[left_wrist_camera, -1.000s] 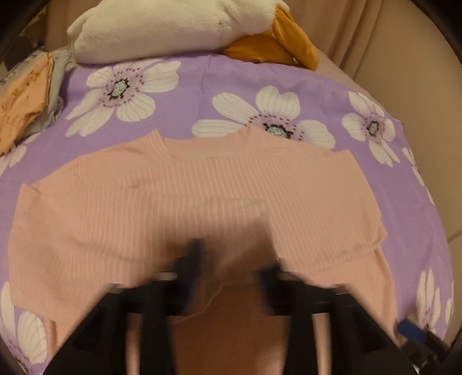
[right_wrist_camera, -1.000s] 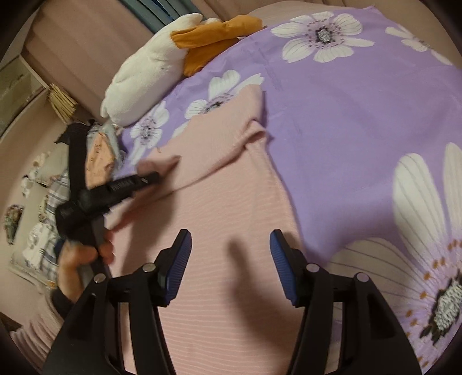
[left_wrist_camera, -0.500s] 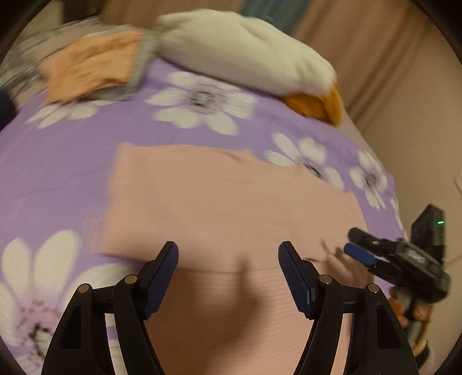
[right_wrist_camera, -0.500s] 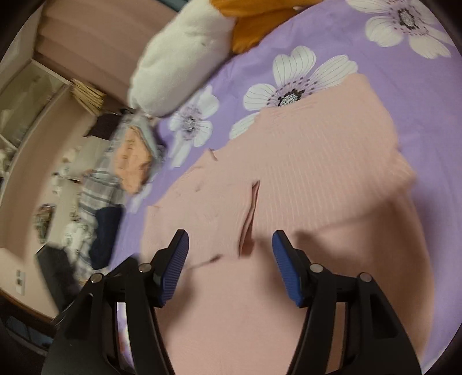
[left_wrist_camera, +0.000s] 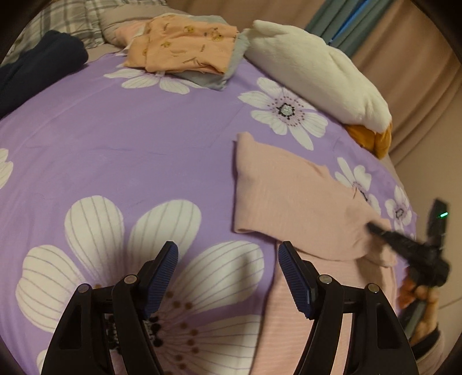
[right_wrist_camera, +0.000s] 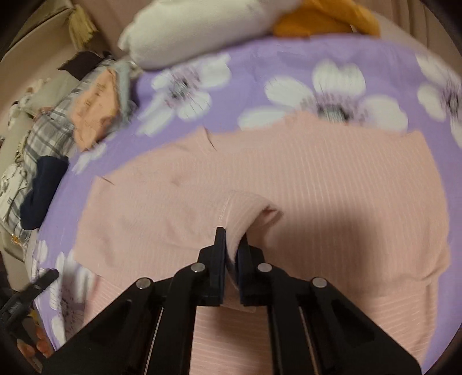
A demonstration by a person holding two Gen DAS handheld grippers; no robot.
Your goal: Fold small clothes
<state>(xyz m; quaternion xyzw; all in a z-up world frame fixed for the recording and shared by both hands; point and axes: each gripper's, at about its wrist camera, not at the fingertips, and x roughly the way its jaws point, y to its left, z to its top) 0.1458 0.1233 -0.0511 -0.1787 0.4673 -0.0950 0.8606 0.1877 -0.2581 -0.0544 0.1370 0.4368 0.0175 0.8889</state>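
Note:
A pink ribbed sweater [right_wrist_camera: 317,178] lies spread on the purple flowered bedsheet [left_wrist_camera: 115,129], its lower part folded up over the body. My right gripper [right_wrist_camera: 231,239] is shut on a raised fold of the sweater's hemmed edge, with cloth bunched between the pads. In the left wrist view the same gripper [left_wrist_camera: 375,229] shows blurred at the sweater's [left_wrist_camera: 288,202] right side, a hand behind it. My left gripper [left_wrist_camera: 227,248] is open over a white flower on the sheet, just left of the sweater, with nothing between its fingers.
A white plush pillow [left_wrist_camera: 311,69] with an orange part [left_wrist_camera: 372,138] lies at the far side. A folded peach garment [left_wrist_camera: 184,49] on grey cloth, a navy garment [left_wrist_camera: 37,66] and plaid bedding [left_wrist_camera: 72,17] sit at the far left.
My right gripper has gone from open to shut on a fold of the sweater. My left gripper has swung left, off the sweater and over the bare sheet, staying open.

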